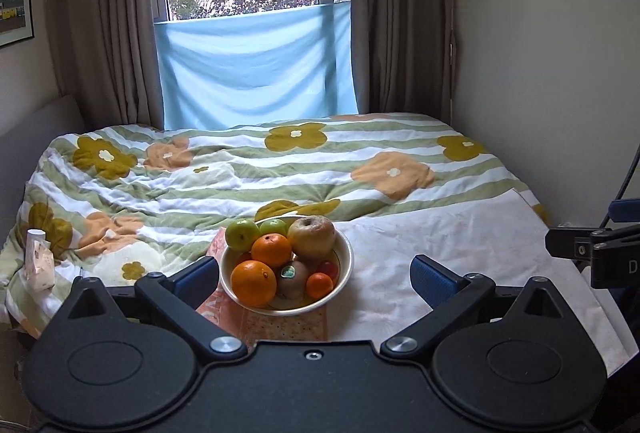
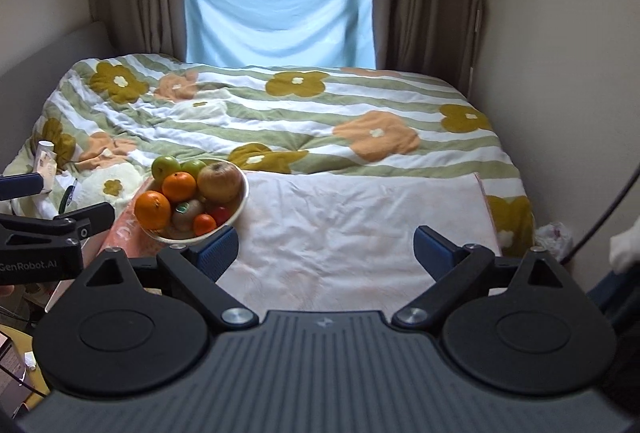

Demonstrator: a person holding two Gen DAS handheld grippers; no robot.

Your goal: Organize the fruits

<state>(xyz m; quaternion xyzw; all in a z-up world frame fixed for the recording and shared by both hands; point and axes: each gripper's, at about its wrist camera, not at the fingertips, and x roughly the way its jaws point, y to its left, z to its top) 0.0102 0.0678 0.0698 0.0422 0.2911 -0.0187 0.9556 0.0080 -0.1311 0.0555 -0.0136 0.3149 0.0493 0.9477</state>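
A flowered quilt (image 1: pixel 248 169) lies below a blue cloth (image 1: pixel 256 73).

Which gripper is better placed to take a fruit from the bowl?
Left. The left gripper is open with the bowl straight between its fingers; the right gripper faces bare white cloth beside it.

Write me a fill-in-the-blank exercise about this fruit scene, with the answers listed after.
1. All the fruit sits in a white ____ on the bed.
2. The kiwi carries a small ____ sticker.
3. Both the left hand-held gripper and the right hand-held gripper are ____ and hold nothing.
4. The two apples at the back of the pile are ____ in colour.

Missing words: bowl; green; open; green
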